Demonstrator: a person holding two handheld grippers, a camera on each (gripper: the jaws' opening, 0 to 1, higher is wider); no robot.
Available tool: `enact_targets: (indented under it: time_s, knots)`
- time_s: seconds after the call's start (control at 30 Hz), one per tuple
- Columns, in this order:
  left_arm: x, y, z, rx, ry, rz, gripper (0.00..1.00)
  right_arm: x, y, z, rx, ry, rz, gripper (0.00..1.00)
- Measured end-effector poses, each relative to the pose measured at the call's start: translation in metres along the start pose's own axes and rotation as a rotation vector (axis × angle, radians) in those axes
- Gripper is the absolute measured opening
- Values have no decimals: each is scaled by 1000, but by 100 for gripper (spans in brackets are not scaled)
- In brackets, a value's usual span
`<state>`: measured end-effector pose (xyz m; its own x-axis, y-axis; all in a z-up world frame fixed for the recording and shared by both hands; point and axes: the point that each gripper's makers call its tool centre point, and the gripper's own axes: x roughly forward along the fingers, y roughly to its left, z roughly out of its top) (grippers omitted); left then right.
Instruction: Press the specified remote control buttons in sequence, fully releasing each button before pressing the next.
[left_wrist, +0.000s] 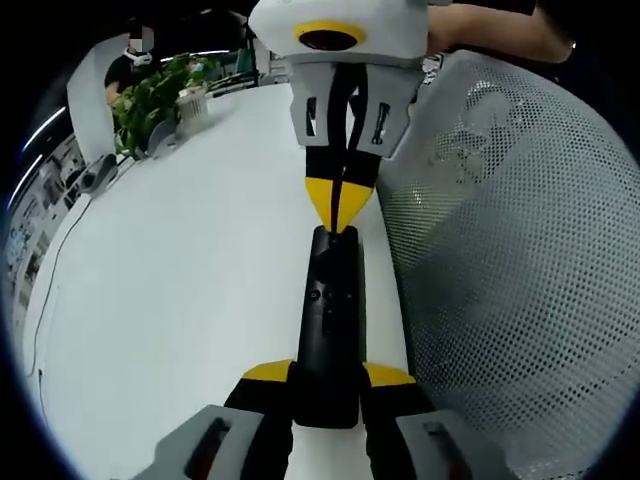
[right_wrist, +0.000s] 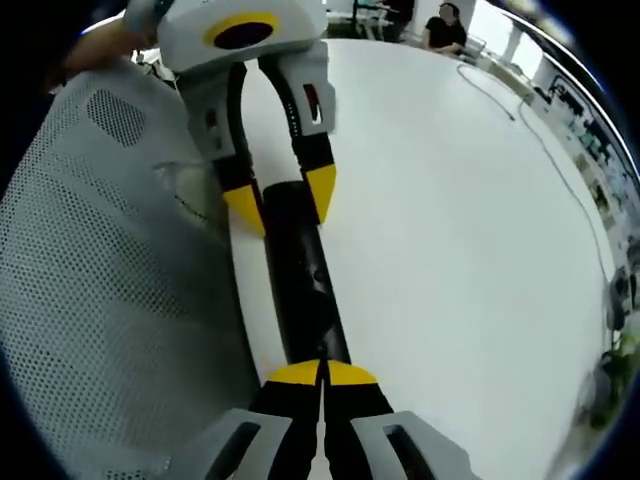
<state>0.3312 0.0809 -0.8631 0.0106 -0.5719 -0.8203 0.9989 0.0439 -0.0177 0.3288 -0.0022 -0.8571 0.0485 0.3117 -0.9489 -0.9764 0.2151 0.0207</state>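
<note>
A long black remote control (left_wrist: 330, 310) lies lengthwise on the white table (left_wrist: 190, 290), close to its edge. My left gripper (left_wrist: 330, 375) is shut on the remote's near end, one yellow tip on each side. My right gripper (left_wrist: 342, 208) comes in from the far side, jaws shut together, with its yellow tips touching the remote's far end. In the right gripper view the same remote (right_wrist: 300, 280) runs away from my right gripper (right_wrist: 322, 375), whose closed tips rest on its near end. My left gripper (right_wrist: 283, 200) clamps the other end. Small buttons show on the remote's top face.
A white mesh chair back (left_wrist: 510, 260) stands right against the table edge beside the remote, also seen as the mesh (right_wrist: 110, 270). A green plant (left_wrist: 155, 95) sits at the table's far corner. A cable (right_wrist: 560, 170) trails across the table. People sit in the background.
</note>
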Motion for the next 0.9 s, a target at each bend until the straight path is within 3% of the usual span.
enact_targets:
  time_s: [0.13,0.23,0.57,0.7,0.9]
  knots:
    - [0,0,0,6,3,-1,26,-1,-1,0,21,-51,-22,0]
    - [0,0,-1,7,-1,-3,26,-3,-1,1,83,-91,-14,0]
    - [-1,0,-1,3,-6,-3,26,-3,0,12,45,-101,-6,0]
    - [-1,0,-1,3,-7,-3,26,0,1,12,0,-84,6,0]
    - [-1,-1,-1,3,-12,-4,26,0,1,11,3,-70,-4,0]
